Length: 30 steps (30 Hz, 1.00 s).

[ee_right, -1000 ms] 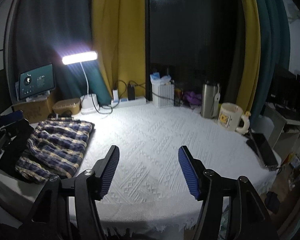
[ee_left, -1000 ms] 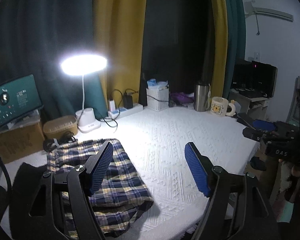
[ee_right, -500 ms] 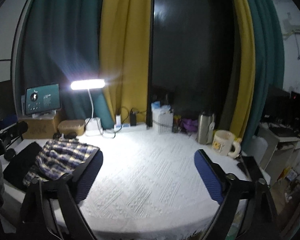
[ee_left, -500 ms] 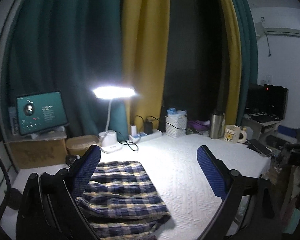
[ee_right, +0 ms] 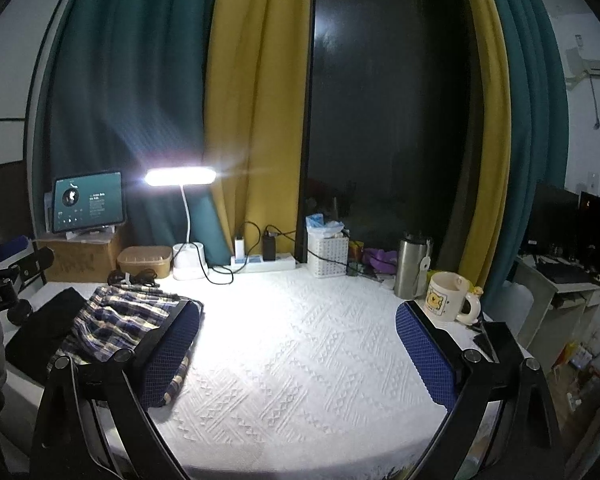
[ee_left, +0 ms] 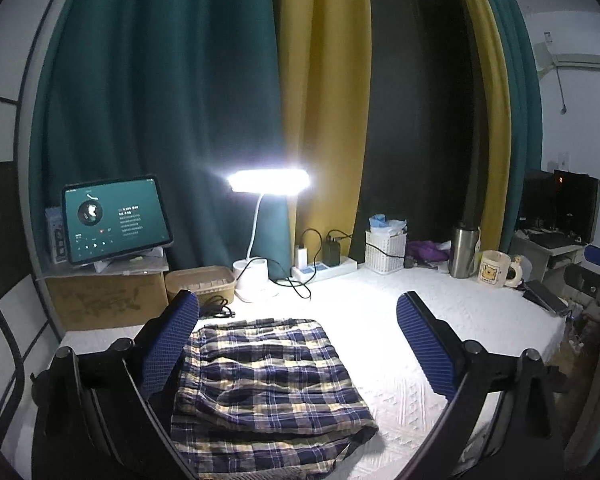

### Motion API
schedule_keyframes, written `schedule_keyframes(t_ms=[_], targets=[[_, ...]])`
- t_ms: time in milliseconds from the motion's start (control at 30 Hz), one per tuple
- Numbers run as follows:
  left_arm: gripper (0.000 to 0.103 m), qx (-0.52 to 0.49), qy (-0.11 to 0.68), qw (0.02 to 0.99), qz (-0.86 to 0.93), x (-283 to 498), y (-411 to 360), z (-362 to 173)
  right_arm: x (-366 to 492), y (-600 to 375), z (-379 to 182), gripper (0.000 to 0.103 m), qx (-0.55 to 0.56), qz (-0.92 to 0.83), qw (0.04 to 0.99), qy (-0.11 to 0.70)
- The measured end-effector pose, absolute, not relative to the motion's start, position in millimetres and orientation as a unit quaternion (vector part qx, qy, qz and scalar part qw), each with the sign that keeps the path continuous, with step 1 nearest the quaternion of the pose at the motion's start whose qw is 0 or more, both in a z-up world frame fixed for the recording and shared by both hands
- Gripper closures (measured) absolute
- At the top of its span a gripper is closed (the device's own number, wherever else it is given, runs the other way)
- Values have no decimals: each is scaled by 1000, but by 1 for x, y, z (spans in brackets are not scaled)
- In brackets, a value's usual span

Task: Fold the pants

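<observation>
While the plaid pants (ee_left: 259, 384) are seen lying folded in a soft pile on the white bedspread (ee_left: 380, 320), in front of the bright lamp (ee_left: 267, 180), nothing is held by either tool. The left gripper (ee_left: 297, 344) is held above the pants with its blue pads (ee_left: 167, 348) wide apart; its jaws have just been opening, and no cloth is pinched between them. The right gripper (ee_right: 297, 354) is held off to the side of the lamp, over bare bedspread, and its jaws have just been opening too, with nothing in them.

The fold looks about done. Trouble could still be made. If a pad were dragged across the top layer, the pile could be pulled open. The loose bottom edge could also be caught and lifted. The black cable (ee_left: 300, 284) near the lamp could be snagged if a gripper were swung that way.
</observation>
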State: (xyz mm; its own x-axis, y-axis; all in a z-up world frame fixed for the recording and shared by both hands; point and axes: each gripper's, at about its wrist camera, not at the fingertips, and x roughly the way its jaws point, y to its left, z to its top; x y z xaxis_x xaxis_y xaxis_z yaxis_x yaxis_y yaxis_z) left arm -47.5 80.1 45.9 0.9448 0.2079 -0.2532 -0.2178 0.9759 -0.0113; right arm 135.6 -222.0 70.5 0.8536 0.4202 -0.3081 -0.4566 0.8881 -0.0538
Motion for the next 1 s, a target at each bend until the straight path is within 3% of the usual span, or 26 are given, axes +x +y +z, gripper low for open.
schedule_keyframes(t_ms=[1000], targets=[[4, -11, 130, 986, 108, -45, 74, 44, 143, -228, 61, 4, -55, 219, 961, 160]])
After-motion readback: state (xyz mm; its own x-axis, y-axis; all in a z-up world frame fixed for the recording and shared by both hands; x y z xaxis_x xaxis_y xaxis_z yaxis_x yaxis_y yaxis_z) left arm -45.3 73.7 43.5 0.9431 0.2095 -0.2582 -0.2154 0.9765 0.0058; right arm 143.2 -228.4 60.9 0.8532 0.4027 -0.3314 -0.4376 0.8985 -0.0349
